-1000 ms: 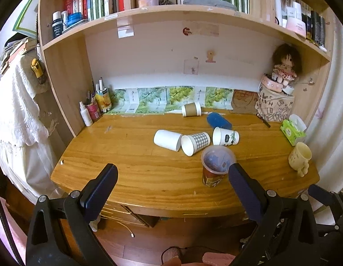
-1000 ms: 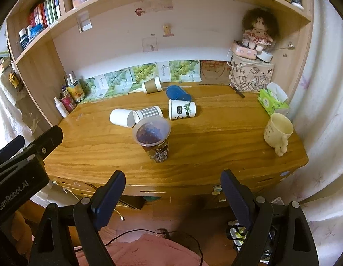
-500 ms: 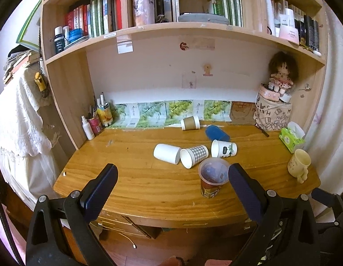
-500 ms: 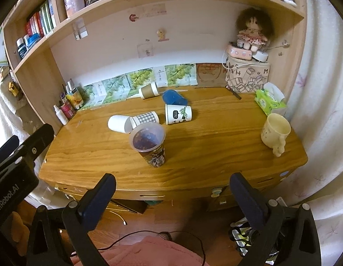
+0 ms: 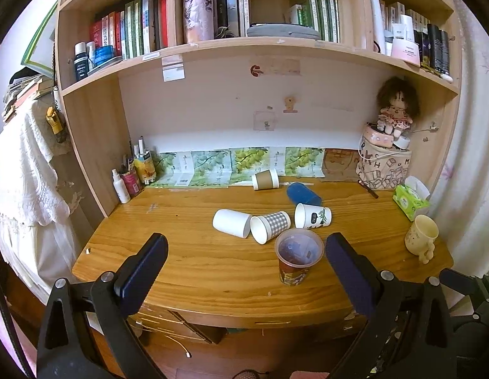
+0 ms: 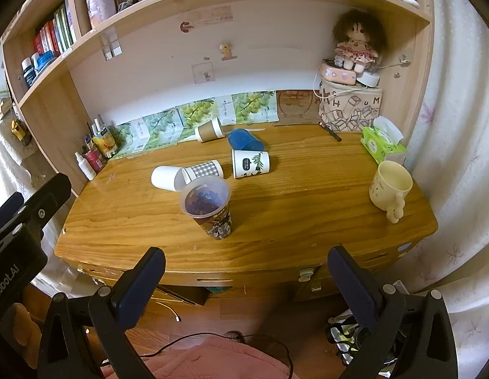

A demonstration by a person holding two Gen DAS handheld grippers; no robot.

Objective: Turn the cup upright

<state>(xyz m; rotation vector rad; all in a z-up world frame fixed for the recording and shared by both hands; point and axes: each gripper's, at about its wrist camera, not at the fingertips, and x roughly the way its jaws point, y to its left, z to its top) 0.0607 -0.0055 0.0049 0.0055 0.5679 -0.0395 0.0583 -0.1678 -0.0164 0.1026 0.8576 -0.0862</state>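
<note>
Wooden desk [image 5: 193, 262] fills both views, both tools pulled back off its front edge. One cup already upright: patterned plastic cup [image 5: 297, 260] near the front edge, mouth up. Still on their sides, in a cluster behind it: white cup [image 5: 230, 222], checked cup [image 5: 271, 225], leaf-print cup [image 5: 313, 216], blue cup [image 5: 302, 193], brown cup [image 5: 265, 179] furthest back by the wall. Cream mug [image 5: 421, 237] upright at far right, not part of the cluster.

Left gripper [image 5: 244, 265]: jaws wide apart, nothing held. Right gripper [image 6: 244, 276]: jaws wide apart, nothing held.

Key relation, judged: nearest lying cup is the checked one.
- From the left gripper it sits at about 12–1 o'clock, just behind and left of the upright plastic cup, rim touching or nearly touching the white cup's rim.
- From the right gripper it is at about 11 o'clock, partly screened by the upright cup [image 6: 209, 208].
- Long axis runs roughly 8-to-2 in the left view, open mouth toward 8, base toward 2.

Left side looks to have the clearer line; the right would have to reach past the upright cup. Jaws probably need to close across the axis. Risk: bumping the white cup or the standing one.
</note>
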